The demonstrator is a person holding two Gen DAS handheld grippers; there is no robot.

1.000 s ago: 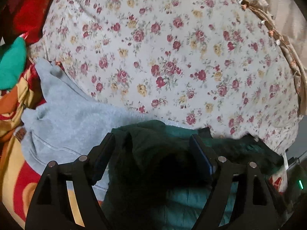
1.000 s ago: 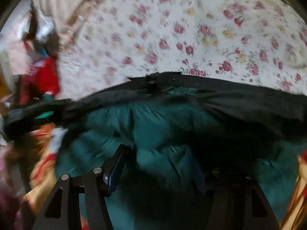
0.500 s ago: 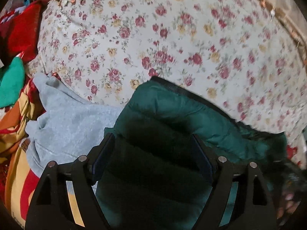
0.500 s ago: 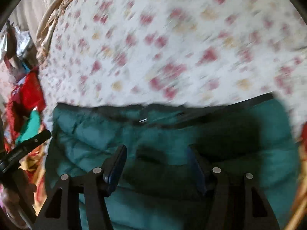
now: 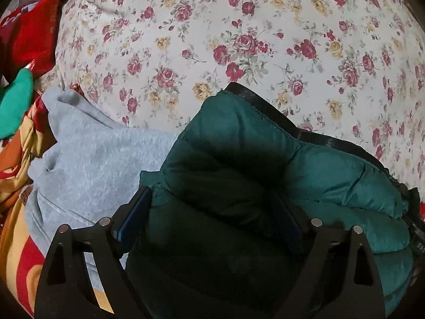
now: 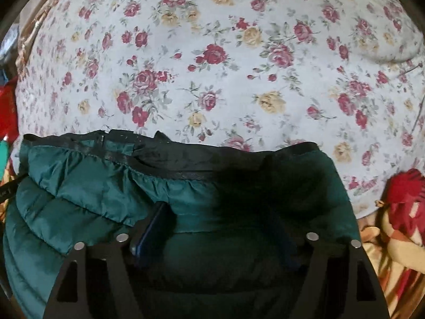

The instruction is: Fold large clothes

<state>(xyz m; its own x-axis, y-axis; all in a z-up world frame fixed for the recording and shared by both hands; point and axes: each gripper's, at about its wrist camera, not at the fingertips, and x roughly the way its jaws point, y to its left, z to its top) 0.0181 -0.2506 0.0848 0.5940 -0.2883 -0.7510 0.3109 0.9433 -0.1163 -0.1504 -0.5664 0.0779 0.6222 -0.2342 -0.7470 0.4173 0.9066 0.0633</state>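
Your left gripper (image 5: 212,212) and right gripper (image 6: 215,226) both stand wide apart, puffy green jacket (image 5: 265,159) bulging between the fingers; whether either pinches fabric, you cannot tell. Left of the jacket lies a grey sweatshirt (image 5: 101,159); beyond it, the floral sheet (image 6: 212,53).

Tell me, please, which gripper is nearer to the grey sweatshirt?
Left. The left gripper, over the green puffer jacket, sits right beside the grey sweatshirt. The right gripper shows only jacket; no sweatshirt in its view.

Home bedroom: floral bedsheet (image 5: 265,40), scattered clothes (image 5: 87,159).
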